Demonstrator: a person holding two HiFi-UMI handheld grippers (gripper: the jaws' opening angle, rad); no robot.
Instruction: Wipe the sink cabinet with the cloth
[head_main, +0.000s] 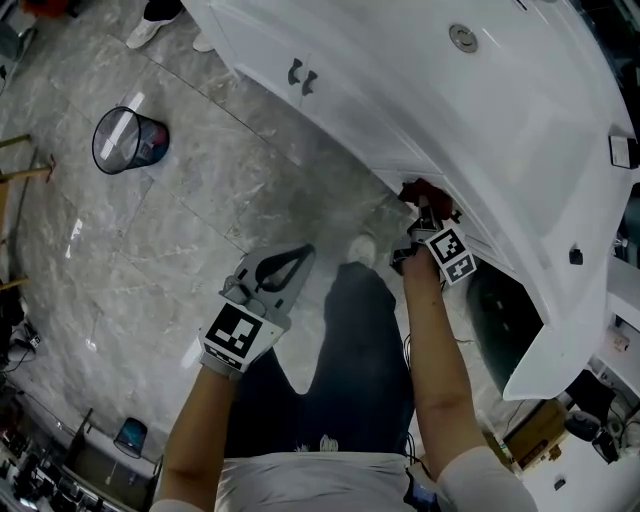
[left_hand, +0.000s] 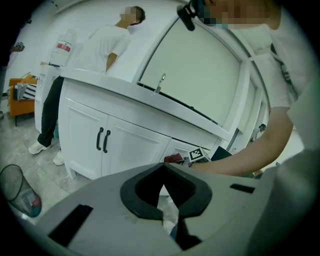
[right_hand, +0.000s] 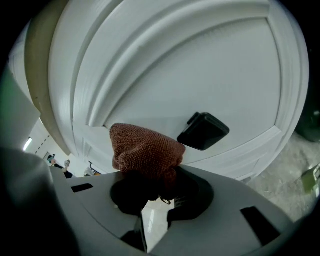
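Pinching the cloth (right_hand: 145, 152) in the right tongs (right_hand: 150, 175), as a bunched reddish-brown wad sticking out past the tips. Holding this wad up to a white panelled door of the sink cabinet (right_hand: 200, 75); cannot say for sure whether touching or just beside. Just to the right of the cloth in the right gripper view, a black handle (right_hand: 203, 131), near but apart. Seen from the head view, working low under the overhanging worktop (head_main: 540, 120), at the right part of the cabinet front, with the arm stretched forward.

Carrying nothing in the left tongs (head_main: 285, 265): pressed together, empty, hanging over the grey marble floor (head_main: 150, 250), well apart from the cabinet and turned toward it. Far to the left on the floor, a mesh waste bin (head_main: 130, 140).

Probably in the middle of the wiping. For the next stroke: cloth lying ahead of the right tongs, between the tips and the door, so only sliding along the panel, most likely sideways away from the handle or around it. Right tongs clearly the nearer; no need for the left. Possible trouble: catching the wad on the handle.
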